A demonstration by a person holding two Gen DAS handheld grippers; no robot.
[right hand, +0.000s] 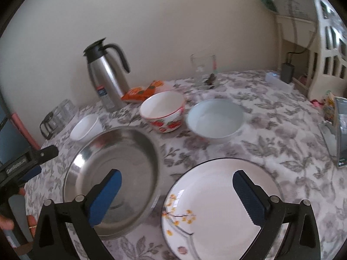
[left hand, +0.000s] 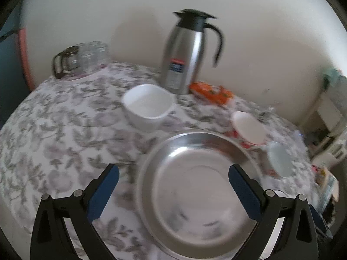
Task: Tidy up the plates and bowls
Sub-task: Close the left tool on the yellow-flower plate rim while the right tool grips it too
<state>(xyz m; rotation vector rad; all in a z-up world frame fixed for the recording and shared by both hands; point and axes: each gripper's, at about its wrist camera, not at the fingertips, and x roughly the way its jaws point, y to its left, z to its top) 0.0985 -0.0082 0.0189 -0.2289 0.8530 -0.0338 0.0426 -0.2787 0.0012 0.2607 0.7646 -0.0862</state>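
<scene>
Two grippers, both with jaws spread wide and nothing between the pads. My left gripper (left hand: 173, 182) hangs over the steel plate (left hand: 195, 197), which lies flat on the floral tablecloth (left hand: 54, 134), near edge of the table. My right gripper (right hand: 176, 186) hangs above the gap between the steel plate on its left and the white flowered plate (right hand: 216, 208) on its right; the two plates lie side by side, close, whether the rims touch I cannot tell. Further back I see three bowls: a small white square bowl (left hand: 148, 106) far left of the steel plate, a strawberry bowl (right hand: 162, 112) in the middle, a pale blue bowl (right hand: 214, 119) just to its right, apart from it. All three upright and empty. Behind them by the wall stands a steel thermos jug (left hand: 184, 54), an orange packet (left hand: 211, 92) just right of its base. Glass cups (left hand: 86, 56) at far left, blurred. A clear glass (right hand: 203, 69) stands far back, right of the packet. A hand (right hand: 6, 223) on the left gripper's handle shows at the right wrist view's left edge.
</scene>
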